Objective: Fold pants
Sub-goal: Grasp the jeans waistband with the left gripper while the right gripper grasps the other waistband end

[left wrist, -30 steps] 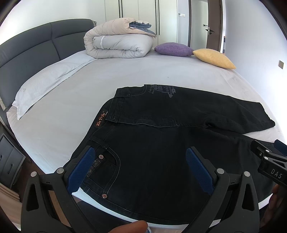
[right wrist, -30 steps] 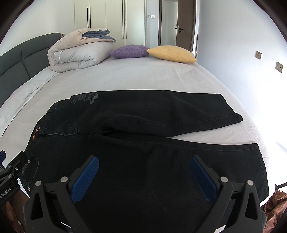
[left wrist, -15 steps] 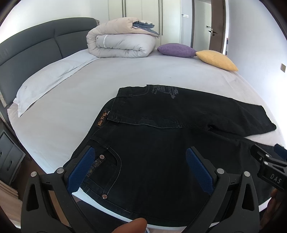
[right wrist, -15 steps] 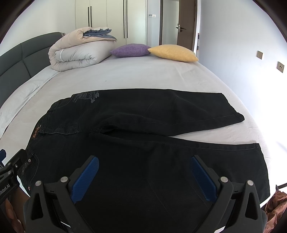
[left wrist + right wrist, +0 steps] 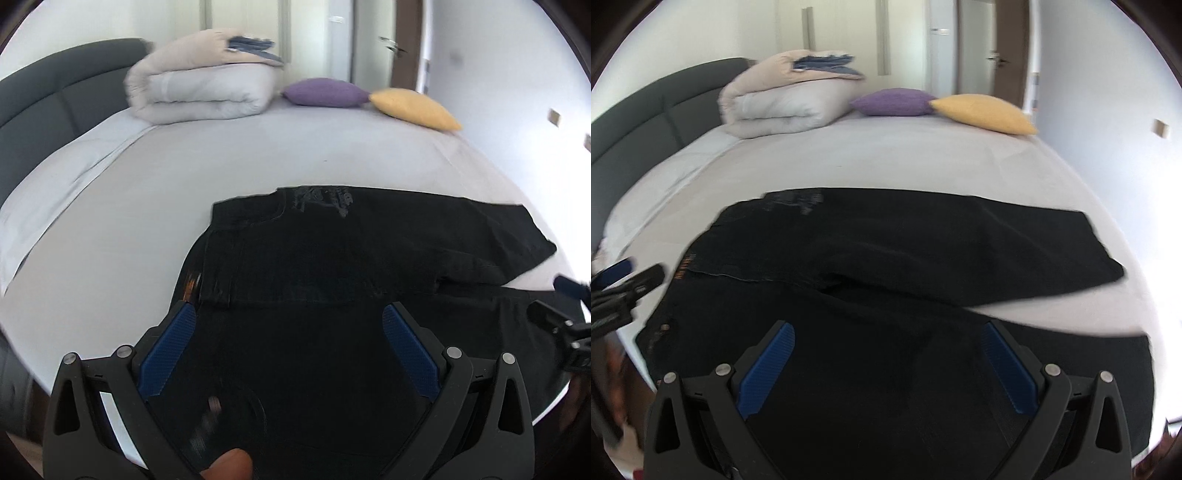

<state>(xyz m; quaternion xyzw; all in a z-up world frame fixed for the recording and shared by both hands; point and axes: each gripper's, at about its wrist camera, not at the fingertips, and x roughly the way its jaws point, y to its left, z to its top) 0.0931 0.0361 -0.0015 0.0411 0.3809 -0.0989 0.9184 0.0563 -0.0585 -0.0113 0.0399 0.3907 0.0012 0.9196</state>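
Note:
Black jeans [image 5: 332,280] lie flat on the white bed, waist to the left, legs to the right, the far leg angled away from the near one. They also show in the right wrist view [image 5: 905,266]. My left gripper [image 5: 291,325] is open and empty above the near waist and hip part. My right gripper [image 5: 886,341] is open and empty above the near leg. The right gripper's edge shows at the right of the left wrist view [image 5: 569,332], and the left gripper's at the left of the right wrist view [image 5: 617,291]. Both views are motion-blurred.
A folded duvet [image 5: 203,88] with blue cloth on top, a purple cushion [image 5: 325,92] and a yellow cushion [image 5: 413,109] sit at the far side of the bed. A dark grey headboard [image 5: 48,99] is at left. White sheet [image 5: 258,155] lies beyond the jeans.
Both grippers have moved forward and lower over the jeans, which now fill more of each view. Both stay open. The jeans have not moved.

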